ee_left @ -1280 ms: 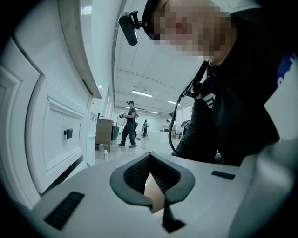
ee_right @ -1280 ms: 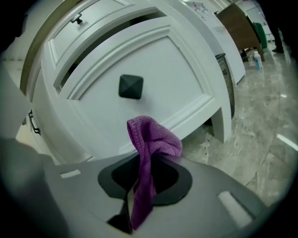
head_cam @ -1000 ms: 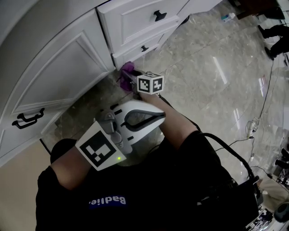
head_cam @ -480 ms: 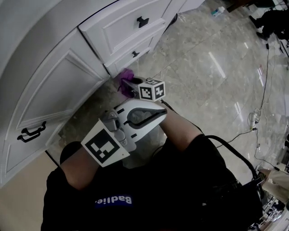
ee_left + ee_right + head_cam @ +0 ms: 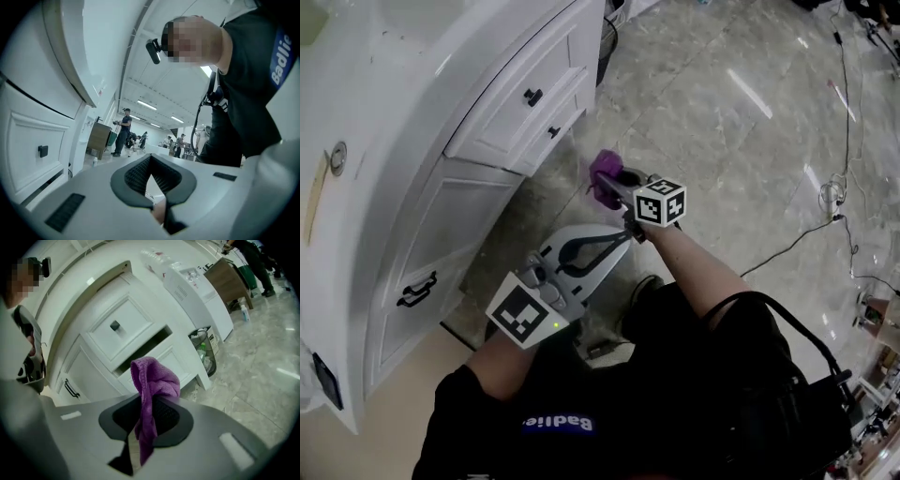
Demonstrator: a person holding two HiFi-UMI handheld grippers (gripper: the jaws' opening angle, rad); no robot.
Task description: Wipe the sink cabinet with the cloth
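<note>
Purple cloth [image 5: 154, 378] in right tongs [image 5: 151, 411]

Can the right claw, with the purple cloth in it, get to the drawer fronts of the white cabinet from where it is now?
Probably yes. The right claw grips the purple cloth and faces the drawer fronts; nothing stands between them, though a gap remains.

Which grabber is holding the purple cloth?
The right gripper: its fingers are shut on the crumpled purple terry cloth, which sticks out past them. The left gripper has its fingers shut together with nothing between them.
</note>
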